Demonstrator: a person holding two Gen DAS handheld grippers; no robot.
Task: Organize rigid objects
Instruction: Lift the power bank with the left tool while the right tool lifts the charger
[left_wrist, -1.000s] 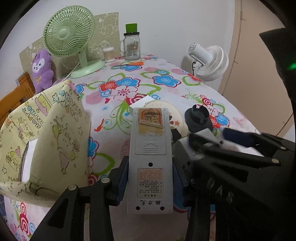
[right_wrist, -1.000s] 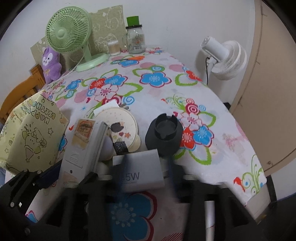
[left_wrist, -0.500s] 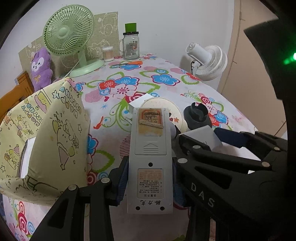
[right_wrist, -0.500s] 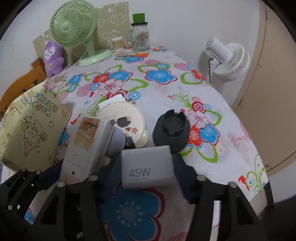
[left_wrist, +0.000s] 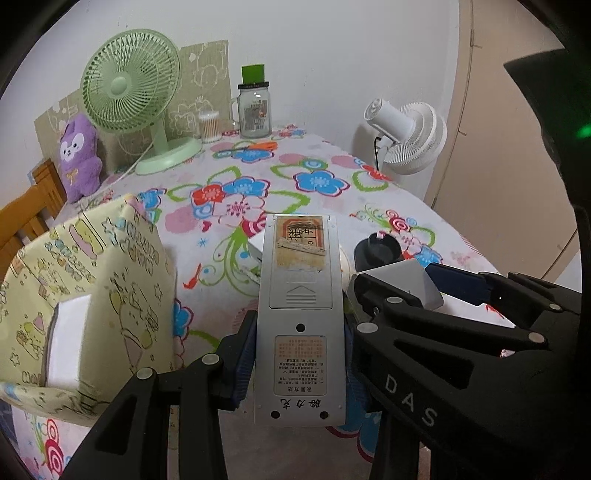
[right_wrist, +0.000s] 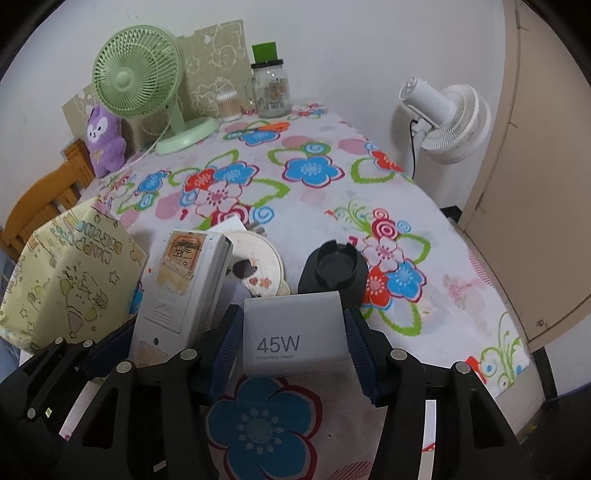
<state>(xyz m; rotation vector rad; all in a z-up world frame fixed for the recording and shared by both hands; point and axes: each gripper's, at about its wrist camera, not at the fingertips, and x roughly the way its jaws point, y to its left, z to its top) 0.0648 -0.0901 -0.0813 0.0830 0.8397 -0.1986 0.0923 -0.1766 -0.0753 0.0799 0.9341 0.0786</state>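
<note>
Tablecloth (right_wrist: 314, 206) with bright flowers, white wall (right_wrist: 351, 44), left gripper (left_wrist: 299, 354) pinching remote (left_wrist: 301, 317), right gripper (right_wrist: 293, 343) clamping charger (right_wrist: 295, 332).

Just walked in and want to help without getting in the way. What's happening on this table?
A person is tidying hard items with two handheld grippers. The left gripper is clamped on a grey remote control, back side up. The right gripper has its pads against a grey 45W charger. Both are beside a yellow patterned bag on the floral tablecloth, with a round compact and a black holder just beyond.
</note>
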